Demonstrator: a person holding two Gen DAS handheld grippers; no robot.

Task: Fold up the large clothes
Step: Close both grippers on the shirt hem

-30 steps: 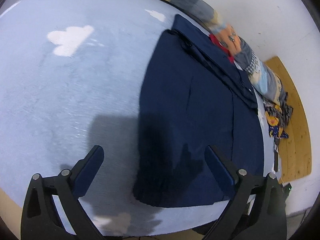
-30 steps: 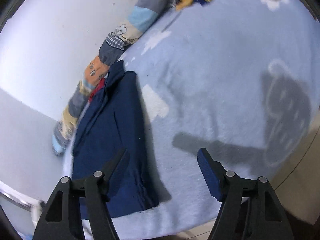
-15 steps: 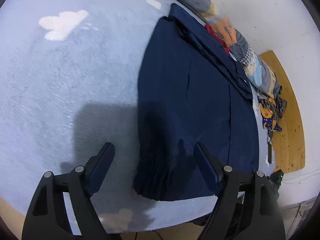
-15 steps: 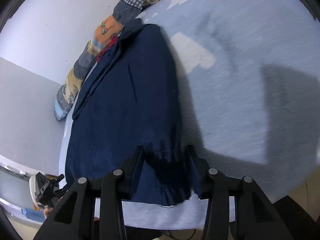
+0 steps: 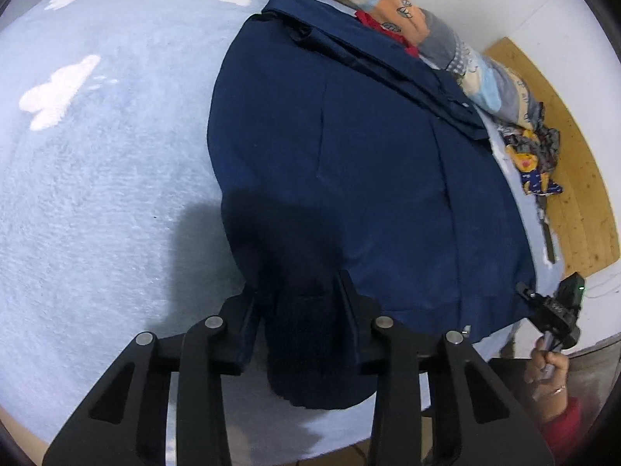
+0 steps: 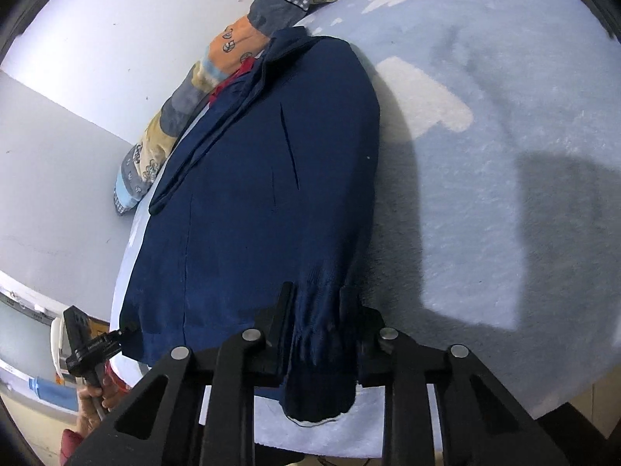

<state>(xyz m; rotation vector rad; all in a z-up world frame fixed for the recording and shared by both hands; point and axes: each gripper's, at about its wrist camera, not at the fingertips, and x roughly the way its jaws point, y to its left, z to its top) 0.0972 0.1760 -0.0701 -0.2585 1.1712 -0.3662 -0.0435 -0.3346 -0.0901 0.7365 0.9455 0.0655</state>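
Observation:
A navy garment (image 5: 380, 163) lies flat on a light blue blanket (image 5: 97, 194) with white cloud patches, collar at the far side. My left gripper (image 5: 299, 305) is at the near hem corner. Its jaws are closing, and the dark ribbed cloth fills the gap between them. In the right wrist view the same garment (image 6: 252, 194) runs away from me. My right gripper (image 6: 316, 303) is closing on the other hem corner, and the cloth gathers into folds between its pads. Each view shows the other gripper at the far hem corner: right gripper (image 5: 522, 289), left gripper (image 6: 124, 330).
A patchwork bolster (image 5: 446, 39) lies along the white wall behind the collar, with something red (image 5: 372, 21) tucked under it. A heap of colourful clothes (image 5: 531, 159) sits beside a wooden board (image 5: 574, 178). A hand (image 5: 547, 365) with a red sleeve holds the right gripper. The blanket's edge is just below both grippers.
Both grippers came in from over the blanket to the garment's near hem. Their jaws narrowed from wide open until the cloth sat between them.

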